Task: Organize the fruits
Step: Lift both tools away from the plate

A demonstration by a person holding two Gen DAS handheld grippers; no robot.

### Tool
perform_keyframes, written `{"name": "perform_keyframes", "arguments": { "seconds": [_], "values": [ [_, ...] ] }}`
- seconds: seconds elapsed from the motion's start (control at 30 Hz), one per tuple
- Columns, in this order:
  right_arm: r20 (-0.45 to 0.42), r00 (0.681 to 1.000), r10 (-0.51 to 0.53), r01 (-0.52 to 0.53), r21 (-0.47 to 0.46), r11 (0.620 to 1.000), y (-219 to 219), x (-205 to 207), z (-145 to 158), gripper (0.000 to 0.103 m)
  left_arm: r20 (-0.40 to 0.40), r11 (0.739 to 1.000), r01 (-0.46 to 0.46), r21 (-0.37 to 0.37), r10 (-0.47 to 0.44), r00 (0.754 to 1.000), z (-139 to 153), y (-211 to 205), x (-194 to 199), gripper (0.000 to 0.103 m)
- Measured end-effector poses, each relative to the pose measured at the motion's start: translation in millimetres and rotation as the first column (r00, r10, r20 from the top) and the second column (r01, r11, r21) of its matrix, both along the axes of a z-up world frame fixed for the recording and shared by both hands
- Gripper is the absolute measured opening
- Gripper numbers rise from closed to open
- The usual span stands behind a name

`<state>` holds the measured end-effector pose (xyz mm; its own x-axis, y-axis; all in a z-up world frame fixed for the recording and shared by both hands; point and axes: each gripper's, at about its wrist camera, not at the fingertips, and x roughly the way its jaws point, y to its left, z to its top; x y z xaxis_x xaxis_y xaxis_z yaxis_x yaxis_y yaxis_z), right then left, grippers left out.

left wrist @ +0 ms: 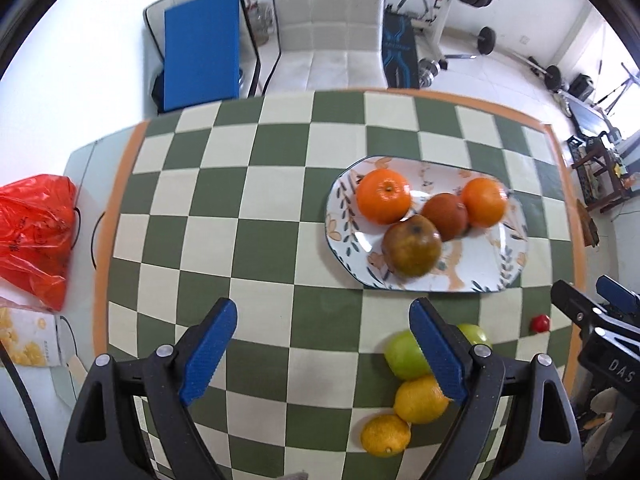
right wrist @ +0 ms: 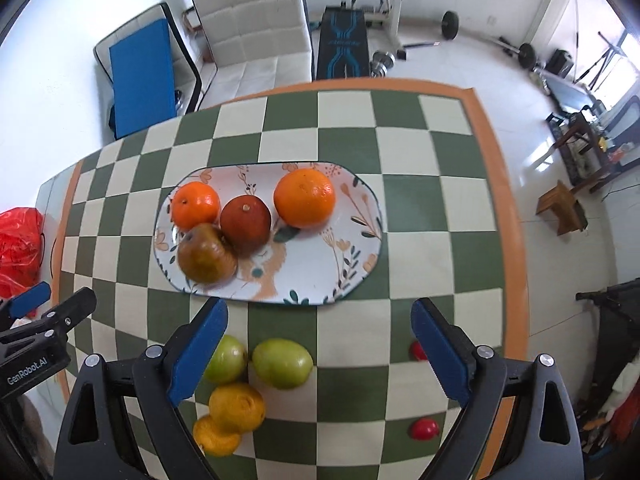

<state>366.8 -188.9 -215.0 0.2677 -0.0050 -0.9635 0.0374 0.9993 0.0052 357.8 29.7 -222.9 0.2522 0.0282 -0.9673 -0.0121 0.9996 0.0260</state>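
**Four fruits on the plate, the rest loose on the bench**

Here, both tongs hang spread wide above the checked green-and-cream bench [right wrist: 420, 152], each grasping nothing. The left tongs [left wrist: 323, 344] hover over bare squares; the right tongs [right wrist: 319, 346] sit just short of the flowered oval plate [right wrist: 352, 256].

On that plate lie two bright oranges, one at the left end [right wrist: 196, 206] and a larger one [right wrist: 305, 198] towards the middle, apart from the others. Between them rests a dark reddish orange [right wrist: 245, 220], and touching its near side is a brownish-green fruit [right wrist: 207, 254] with a bruised look. The plate's right half is bare.

Off the plate, nearer the tongs, two green apples [right wrist: 282, 364] lie side by side, one partly behind the right tongs' left finger [right wrist: 198, 354]. Just below them two yellow lemons [right wrist: 237, 407] touch each other. Two small red fruits [right wrist: 425, 429] lie well to the right, one half hidden by the other finger.

As for writing, "GenRobot.AI" is printed in white on the left tool's black body [right wrist: 34, 354] as seen from the right wrist, and "DAS" shows on the right tool [left wrist: 618, 364] in the left wrist view. A red plastic bag [left wrist: 34, 236] slumps at the bench's far left; its dark print is too creased to read. The carton [left wrist: 30, 338] beside it has small lettering I cannot make out.
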Motion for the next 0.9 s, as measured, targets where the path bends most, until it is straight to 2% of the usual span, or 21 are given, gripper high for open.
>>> {"name": "perform_keyframes", "arguments": {
  "seconds": [0.23,0.5,0.7,0.9],
  "values": [
    [0.073,0.997,-0.007,0.008,-0.007,1.000,2,-44,40,0.095,0.082,0.999,0.031,-0.024,-0.029,0.996,41,-9,-39,0.088],
    [0.140,0.990,-0.014,0.010,0.027,1.000,2,-91,86,0.095,0.143,0.998,0.055,-0.044,-0.048,0.988,79,-15,-74,0.088],
    [0.206,0.978,-0.013,0.002,0.053,0.999,8,-120,123,0.095,0.181,0.996,0.073,-0.054,-0.062,0.981,102,-19,-93,0.088],
    [0.242,0.970,-0.027,0.005,0.091,0.996,10,-131,143,0.095,0.208,0.995,0.080,-0.059,-0.066,0.976,114,-20,-102,0.088]
  ]
}}
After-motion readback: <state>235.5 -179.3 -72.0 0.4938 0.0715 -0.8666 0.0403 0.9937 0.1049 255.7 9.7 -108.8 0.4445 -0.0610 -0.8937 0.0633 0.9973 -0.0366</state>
